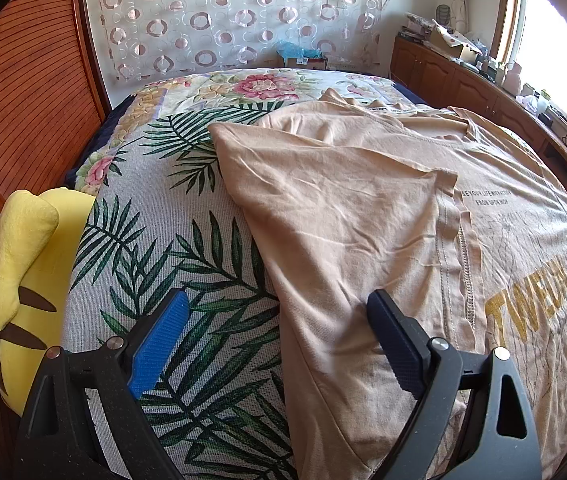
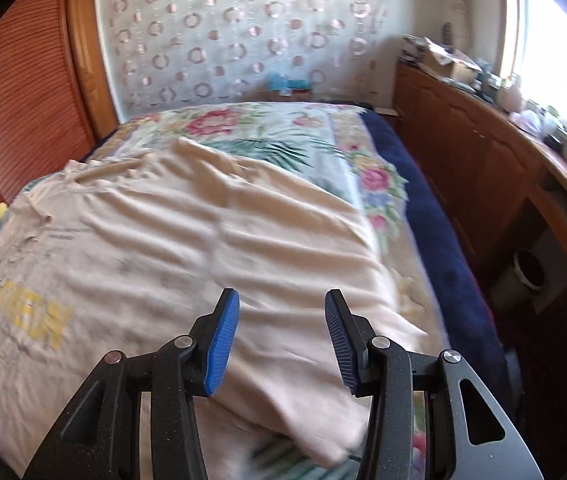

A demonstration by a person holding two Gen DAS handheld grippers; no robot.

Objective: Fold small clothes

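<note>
Left wrist view: bed (image 1: 131,248) with leaf-print cover, beige T-shirt (image 1: 343,208) spread across it, one side and sleeve already folded over the chest print. My left gripper (image 1: 275,344) gapes wide, holding nothing. My right gripper (image 2: 282,344) is half open, empty, over the unfolded side, which is left to do.

Left gripper (image 1: 275,344): matte black, finely speckled frame; two angular linkage arms with triangular cut-outs; round silver pivot screws at the joints. Fingers (image 1: 159,344) faced with ribbed pads, one bright blue, the other appearing dark navy in shade.

Right gripper (image 2: 281,344): same matte black speckled frame, slotted arms, triangular cut-out, silver round-headed pivot screws. Both pads (image 2: 223,346) bright blue, ribbed, slightly curved.
</note>
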